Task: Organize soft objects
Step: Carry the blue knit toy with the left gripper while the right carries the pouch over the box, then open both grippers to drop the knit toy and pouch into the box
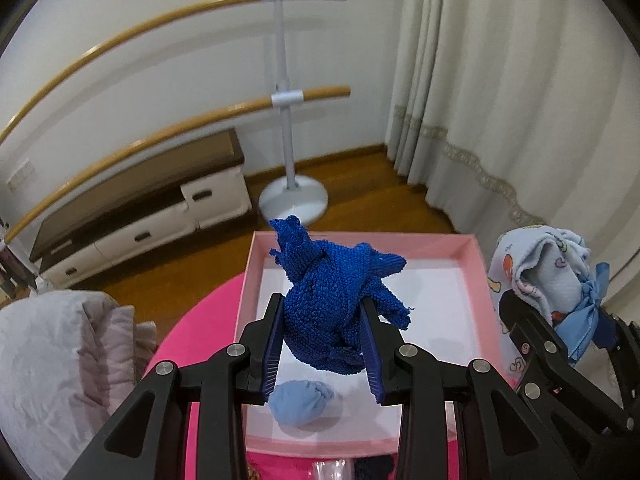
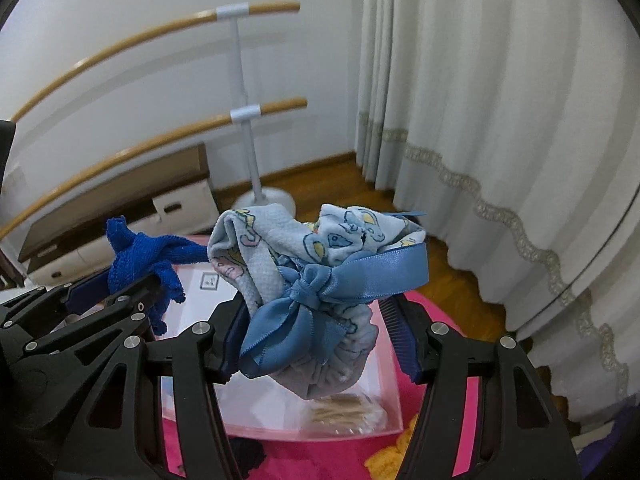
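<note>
My left gripper (image 1: 322, 322) is shut on a crumpled dark blue knitted cloth (image 1: 332, 280) and holds it above the pink box (image 1: 476, 268). A light blue cloth ball (image 1: 306, 402) lies inside the box at its near edge. My right gripper (image 2: 320, 312) is shut on a pale printed cloth bundle (image 2: 320, 240) tied with a blue satin ribbon (image 2: 352, 276), held above the box (image 2: 390, 404). The bundle also shows in the left wrist view (image 1: 540, 264), the blue cloth in the right wrist view (image 2: 140, 260). A clear packet of tan items (image 2: 344, 410) lies in the box.
The box sits on a pink round surface (image 1: 192, 332). A grey quilted fabric (image 1: 56, 356) lies to the left. Beyond stand a ballet barre stand (image 1: 292, 196), a low cabinet (image 1: 140, 208) and curtains (image 1: 500, 100) over a wooden floor.
</note>
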Demonstrator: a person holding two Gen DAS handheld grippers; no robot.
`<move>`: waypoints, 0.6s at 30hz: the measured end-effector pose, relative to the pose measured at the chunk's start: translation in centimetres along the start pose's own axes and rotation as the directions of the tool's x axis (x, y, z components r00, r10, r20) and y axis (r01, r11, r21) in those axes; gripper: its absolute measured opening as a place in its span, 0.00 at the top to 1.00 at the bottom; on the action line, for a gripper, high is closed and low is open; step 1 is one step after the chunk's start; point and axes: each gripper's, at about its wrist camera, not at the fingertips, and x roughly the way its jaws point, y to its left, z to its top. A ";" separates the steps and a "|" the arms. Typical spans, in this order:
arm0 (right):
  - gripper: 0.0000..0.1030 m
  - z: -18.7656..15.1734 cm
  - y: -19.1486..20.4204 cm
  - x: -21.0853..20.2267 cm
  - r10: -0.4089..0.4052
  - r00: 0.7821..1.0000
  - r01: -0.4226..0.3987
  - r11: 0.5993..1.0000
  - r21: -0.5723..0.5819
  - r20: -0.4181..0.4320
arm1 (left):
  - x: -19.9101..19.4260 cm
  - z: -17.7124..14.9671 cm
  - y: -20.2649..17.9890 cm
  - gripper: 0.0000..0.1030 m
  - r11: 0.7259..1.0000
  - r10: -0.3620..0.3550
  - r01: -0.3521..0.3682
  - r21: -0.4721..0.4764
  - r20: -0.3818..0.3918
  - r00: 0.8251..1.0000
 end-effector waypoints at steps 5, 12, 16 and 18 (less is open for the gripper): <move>0.44 0.7 0.6 4.6 0.005 0.995 -0.007 1.000 -0.023 -0.097 | 6.1 4.1 -0.1 0.69 0.999 0.005 -0.008 -0.033 -0.087 0.996; 0.44 0.9 0.5 8.1 0.035 0.981 -0.038 0.999 -0.010 -0.192 | 11.1 7.3 -1.1 0.69 0.999 0.043 -0.044 -0.006 -0.135 0.990; 0.43 1.0 0.2 9.4 0.025 0.973 -0.028 1.000 -0.011 -0.231 | 13.0 8.0 -2.2 0.67 0.998 0.057 -0.057 0.000 -0.157 0.986; 0.43 1.0 -0.1 9.9 0.018 0.968 -0.019 1.000 -0.001 -0.250 | 13.4 6.9 -2.5 0.66 0.998 0.061 -0.061 0.003 -0.176 0.983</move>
